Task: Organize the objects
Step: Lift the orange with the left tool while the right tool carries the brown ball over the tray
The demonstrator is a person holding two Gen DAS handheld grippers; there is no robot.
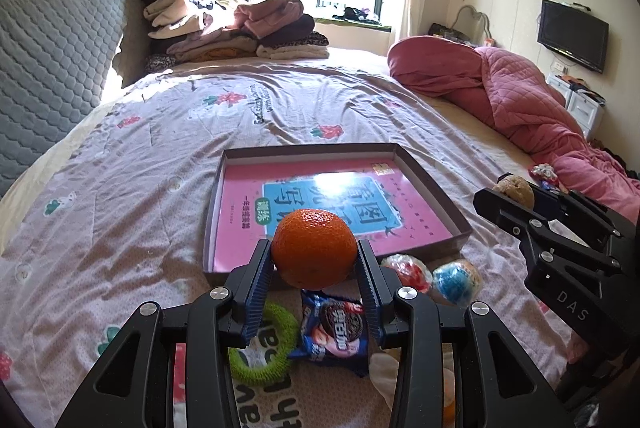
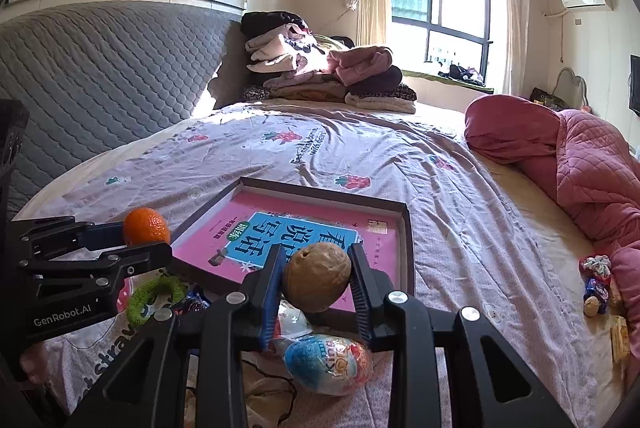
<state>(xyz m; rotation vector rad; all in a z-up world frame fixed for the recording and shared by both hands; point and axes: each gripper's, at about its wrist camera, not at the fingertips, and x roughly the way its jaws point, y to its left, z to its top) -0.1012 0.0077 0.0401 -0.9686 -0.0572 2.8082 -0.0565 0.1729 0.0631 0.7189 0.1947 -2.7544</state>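
Holding: my left gripper [image 1: 314,260] clamps an orange [image 1: 315,248] above the bed [image 1: 140,167], at the near edge of the tray [image 1: 430,183].
Right gripper [image 2: 318,282]: I have it closed on a brown walnut [image 2: 318,278], over the tray's near edge.
Tray: a pink book [image 1: 340,203] lies inside.
Near edge of bed: I see a green ring [image 1: 260,352], a cookie packet [image 1: 336,332] and wrapped eggs [image 2: 328,364].
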